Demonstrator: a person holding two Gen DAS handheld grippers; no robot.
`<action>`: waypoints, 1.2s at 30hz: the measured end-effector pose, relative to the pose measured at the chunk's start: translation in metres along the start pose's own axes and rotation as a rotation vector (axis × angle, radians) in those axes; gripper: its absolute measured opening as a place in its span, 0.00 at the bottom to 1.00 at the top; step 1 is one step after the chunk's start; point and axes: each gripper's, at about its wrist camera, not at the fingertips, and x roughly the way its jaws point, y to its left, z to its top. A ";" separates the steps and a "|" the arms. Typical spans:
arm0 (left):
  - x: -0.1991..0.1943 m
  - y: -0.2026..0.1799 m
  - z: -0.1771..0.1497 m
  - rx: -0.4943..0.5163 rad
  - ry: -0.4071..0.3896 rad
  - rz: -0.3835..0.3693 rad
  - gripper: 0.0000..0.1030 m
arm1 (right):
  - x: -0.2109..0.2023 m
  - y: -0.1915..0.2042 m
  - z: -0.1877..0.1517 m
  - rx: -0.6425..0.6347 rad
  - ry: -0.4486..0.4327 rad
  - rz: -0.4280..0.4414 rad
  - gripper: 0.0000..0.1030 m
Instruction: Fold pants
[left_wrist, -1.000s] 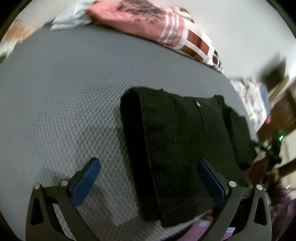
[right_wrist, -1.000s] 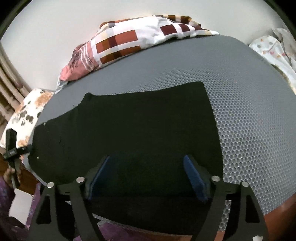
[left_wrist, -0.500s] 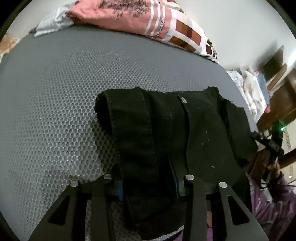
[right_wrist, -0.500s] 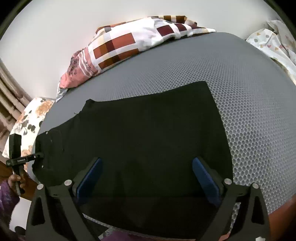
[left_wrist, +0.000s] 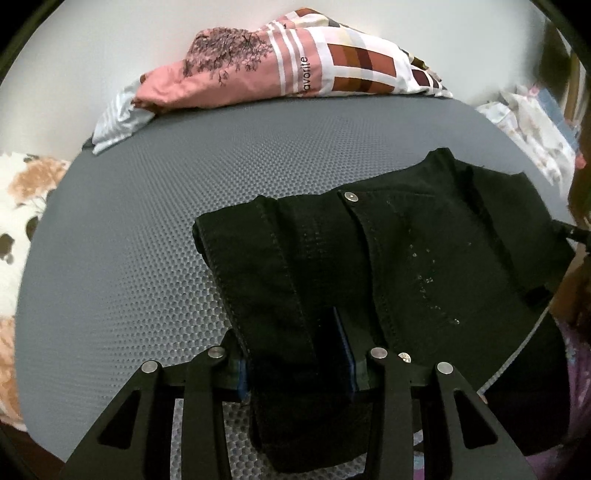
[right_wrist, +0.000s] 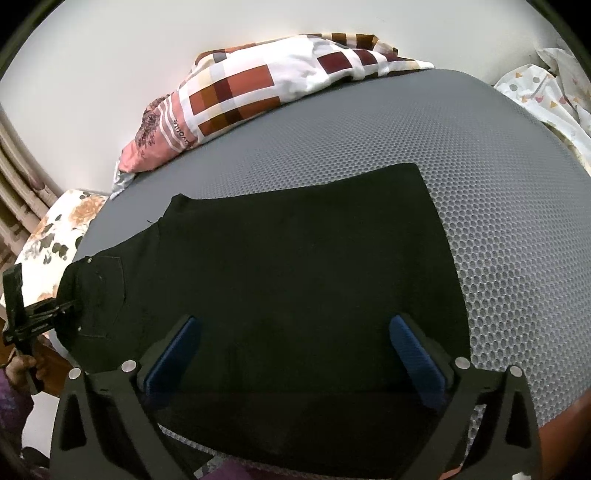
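One pair of black pants (left_wrist: 406, 258); two claws: left claw (left_wrist: 295, 354) clamped on pants, right claw (right_wrist: 291, 354) wide

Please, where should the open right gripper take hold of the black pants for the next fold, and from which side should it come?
Probably at the near edge of the leg end of the black pants, coming from above at the front. The cloth lies flat on the grey mat, so the right gripper, jaws wide open over it, would need to pinch an edge. The left gripper already clamps the waistband end.
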 end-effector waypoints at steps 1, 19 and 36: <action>-0.001 -0.001 -0.001 0.002 -0.002 0.007 0.37 | 0.001 0.001 0.000 -0.005 0.000 -0.007 1.00; -0.013 -0.016 0.004 0.048 -0.020 0.102 0.27 | 0.002 0.002 -0.005 -0.026 -0.011 -0.016 1.00; -0.041 -0.054 0.022 0.072 -0.061 0.035 0.13 | -0.004 -0.007 -0.001 0.028 -0.014 0.040 1.00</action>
